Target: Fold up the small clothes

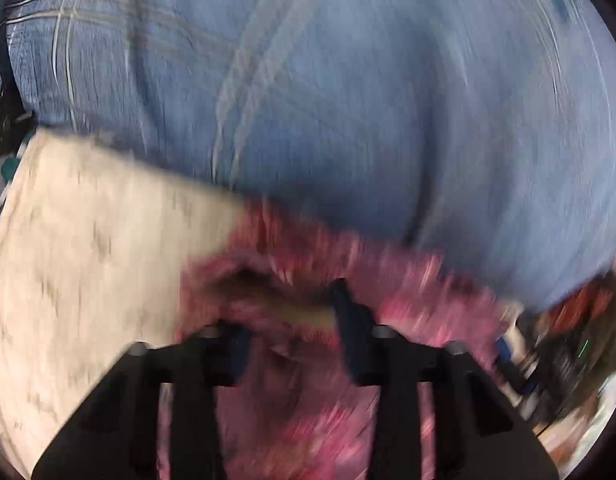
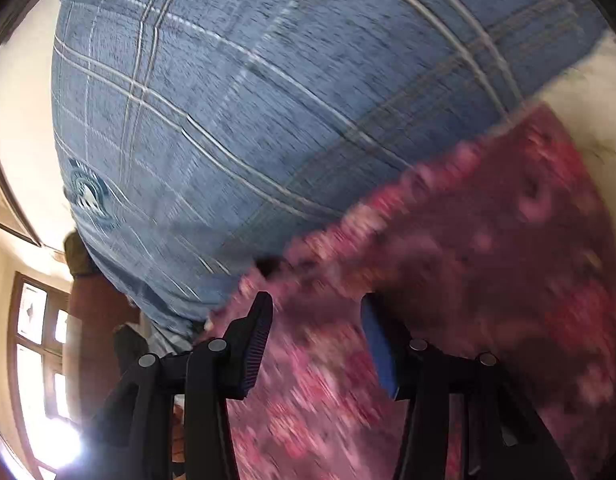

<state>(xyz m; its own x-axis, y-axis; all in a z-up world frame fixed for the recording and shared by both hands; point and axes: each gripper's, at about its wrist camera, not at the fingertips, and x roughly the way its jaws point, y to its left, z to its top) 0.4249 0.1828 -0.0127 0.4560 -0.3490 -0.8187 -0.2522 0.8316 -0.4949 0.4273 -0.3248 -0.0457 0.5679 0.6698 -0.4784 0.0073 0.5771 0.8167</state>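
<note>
A pink and red patterned small garment (image 1: 308,420) fills the space under and between my left gripper (image 1: 292,332); its jaws stand apart with the cloth bunched between them. The view is blurred by motion. In the right wrist view the same pink garment (image 2: 488,260) spreads to the right and below my right gripper (image 2: 320,328), whose jaws are wide apart with cloth lying between the fingers (image 2: 260,340). Neither gripper visibly pinches the cloth.
The person's blue checked shirt (image 1: 348,100) fills the upper half of both views, shirt (image 2: 248,120) close to the grippers. A pale marbled table top (image 1: 88,260) lies at the left. A window (image 2: 36,360) and cream wall show at the lower left.
</note>
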